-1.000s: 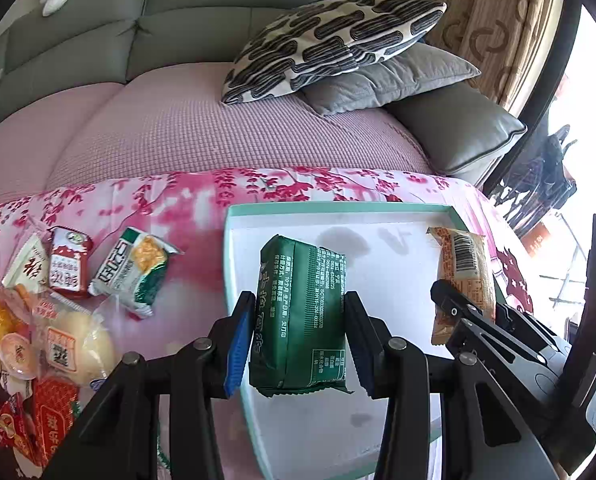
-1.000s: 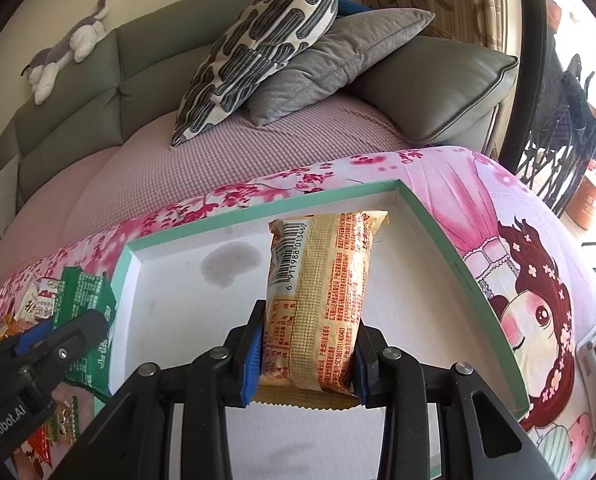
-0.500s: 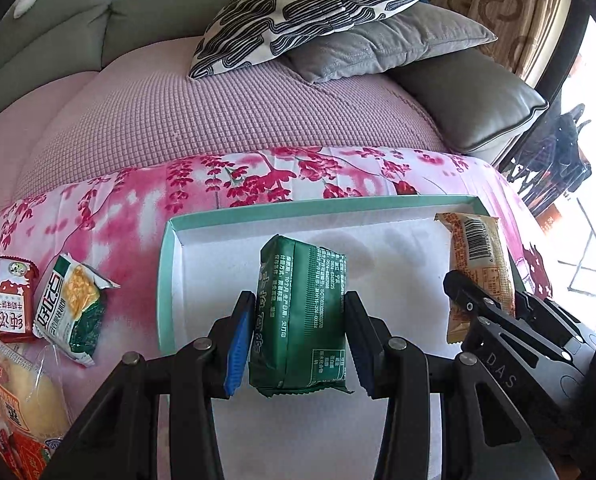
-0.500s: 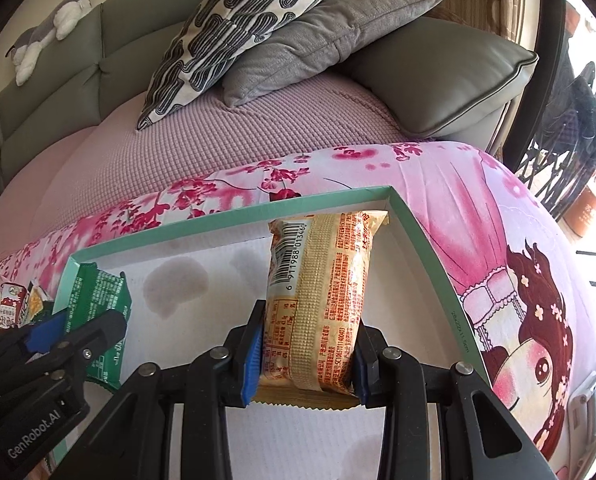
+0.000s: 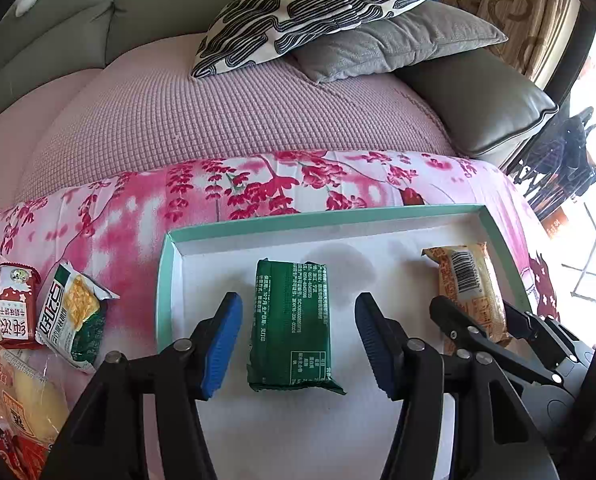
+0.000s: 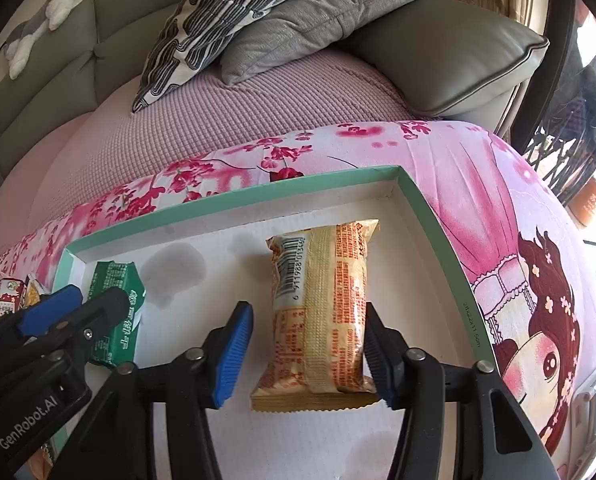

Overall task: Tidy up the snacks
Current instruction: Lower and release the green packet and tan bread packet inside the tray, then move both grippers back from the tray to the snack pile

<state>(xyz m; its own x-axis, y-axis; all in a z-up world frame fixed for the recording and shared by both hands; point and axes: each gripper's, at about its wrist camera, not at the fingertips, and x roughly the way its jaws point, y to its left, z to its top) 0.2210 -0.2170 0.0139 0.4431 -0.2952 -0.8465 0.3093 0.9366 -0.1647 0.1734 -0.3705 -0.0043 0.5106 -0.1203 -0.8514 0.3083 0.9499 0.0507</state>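
Green pack (image 5: 292, 326) and orange pack (image 6: 323, 312) now flat inside tray (image 5: 164, 280), side by side. Left gripper (image 5: 298, 344) and right gripper (image 6: 307, 350) just opening, jaws spread clear of each pack. Two placed; more snacks (image 5: 38, 320) waiting left of tray on floral cloth (image 5: 238, 188).

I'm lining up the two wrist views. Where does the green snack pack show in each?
Left wrist: green pack lies centre, on the tray floor between the open left gripper fingers.
Right wrist: green pack at left edge, partly behind the left gripper.
Shared landmark: the tray's teal rim.
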